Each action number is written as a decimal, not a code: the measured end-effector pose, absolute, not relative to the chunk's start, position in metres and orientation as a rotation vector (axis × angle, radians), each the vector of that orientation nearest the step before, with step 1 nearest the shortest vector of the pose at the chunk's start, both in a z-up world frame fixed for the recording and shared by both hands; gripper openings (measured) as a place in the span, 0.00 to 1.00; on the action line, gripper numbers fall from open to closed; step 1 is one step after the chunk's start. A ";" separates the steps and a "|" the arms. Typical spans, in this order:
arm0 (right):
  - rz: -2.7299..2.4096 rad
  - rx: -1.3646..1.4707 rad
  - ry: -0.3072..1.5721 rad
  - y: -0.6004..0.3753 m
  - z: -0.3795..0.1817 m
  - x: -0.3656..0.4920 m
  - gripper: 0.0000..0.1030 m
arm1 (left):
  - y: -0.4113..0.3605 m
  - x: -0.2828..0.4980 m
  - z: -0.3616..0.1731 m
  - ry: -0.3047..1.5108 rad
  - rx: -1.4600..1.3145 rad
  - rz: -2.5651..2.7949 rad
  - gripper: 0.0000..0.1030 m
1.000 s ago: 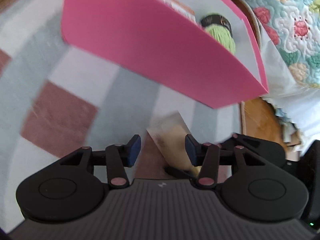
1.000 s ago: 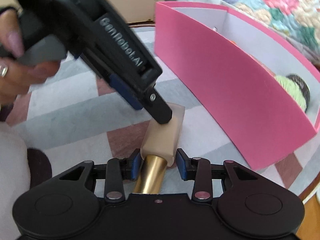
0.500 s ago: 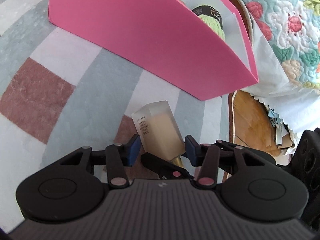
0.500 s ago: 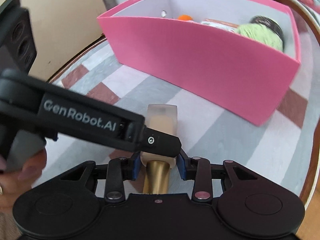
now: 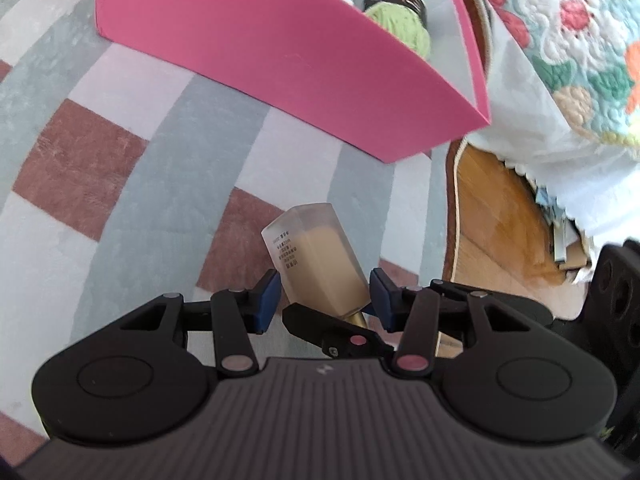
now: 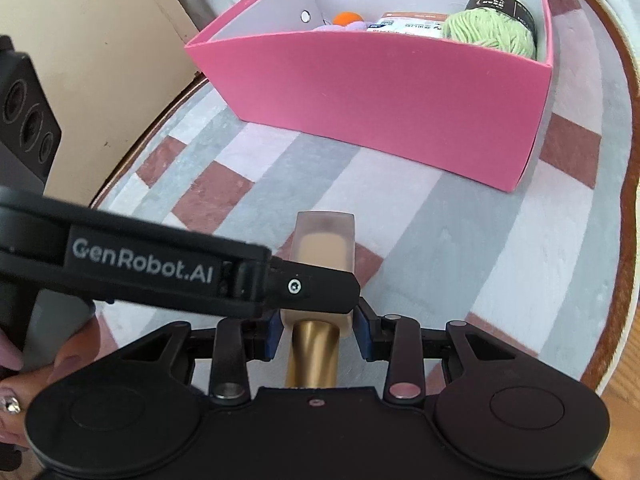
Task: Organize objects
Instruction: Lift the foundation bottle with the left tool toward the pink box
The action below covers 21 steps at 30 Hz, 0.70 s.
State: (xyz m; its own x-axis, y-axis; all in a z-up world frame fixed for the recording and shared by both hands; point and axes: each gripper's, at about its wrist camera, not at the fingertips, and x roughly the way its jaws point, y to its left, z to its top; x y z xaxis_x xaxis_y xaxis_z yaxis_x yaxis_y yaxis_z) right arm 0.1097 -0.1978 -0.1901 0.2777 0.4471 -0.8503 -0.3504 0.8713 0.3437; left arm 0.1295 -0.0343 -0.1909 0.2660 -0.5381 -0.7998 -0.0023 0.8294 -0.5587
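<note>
Right tongs (image 6: 316, 330): pitched steeply down, blue pads pressed on both sides of the bottle (image 6: 322, 258) at its lower end, gold cap running back toward 6 o'clock.

Left tongs (image 5: 324, 300): also pitched down, pads parted, bottle between them; left pad just beside it, right pad apart. In right view, left tongs reach in from 9 o'clock, crossing over the bottle.

Hand (image 6: 24, 384) at 8 o'clock grips the left handle.

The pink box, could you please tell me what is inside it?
Inside the pink box: a green yarn skein, a printed packet, an orange ball and something lilac. The front wall hides their lower parts and the box floor.
</note>
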 end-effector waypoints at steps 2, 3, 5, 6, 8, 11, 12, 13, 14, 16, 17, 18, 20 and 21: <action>0.531 0.128 1.200 -0.200 -0.186 0.107 0.40 | -0.036 0.127 -0.184 1.275 -0.474 -0.379 0.46; 0.530 0.140 1.207 -0.203 -0.182 0.103 0.40 | -0.036 0.126 -0.181 1.280 -0.463 -0.375 0.46; 0.535 0.142 1.205 -0.198 -0.181 0.102 0.40 | -0.037 0.123 -0.174 1.279 -0.449 -0.372 0.46; 0.539 0.140 1.201 -0.195 -0.178 0.102 0.40 | -0.036 0.121 -0.170 1.279 -0.448 -0.371 0.46; 0.546 0.135 1.196 -0.196 -0.169 0.097 0.40 | -0.033 0.120 -0.161 1.283 -0.448 -0.377 0.46; 0.554 0.118 1.178 -0.193 -0.153 0.092 0.40 | -0.030 0.119 -0.145 1.275 -0.428 -0.395 0.46; 0.557 0.120 1.171 -0.193 -0.147 0.091 0.40 | -0.029 0.118 -0.138 1.265 -0.409 -0.405 0.46; 0.561 0.121 1.164 -0.193 -0.141 0.091 0.40 | -0.029 0.116 -0.130 1.254 -0.394 -0.410 0.46; 0.566 0.119 1.153 -0.193 -0.135 0.090 0.40 | -0.029 0.115 -0.122 1.245 -0.383 -0.412 0.46; 0.567 0.112 1.135 -0.192 -0.122 0.088 0.40 | -0.029 0.113 -0.109 1.225 -0.360 -0.420 0.46; 0.564 0.108 1.123 -0.191 -0.116 0.087 0.40 | -0.027 0.112 -0.102 1.215 -0.353 -0.424 0.46; 0.563 0.103 1.110 -0.189 -0.109 0.086 0.40 | -0.027 0.111 -0.095 1.205 -0.342 -0.429 0.46; 0.566 0.092 1.085 -0.188 -0.097 0.083 0.40 | -0.026 0.110 -0.081 1.186 -0.325 -0.436 0.46; 0.568 0.085 1.072 -0.187 -0.090 0.083 0.40 | -0.026 0.110 -0.075 1.176 -0.319 -0.438 0.46</action>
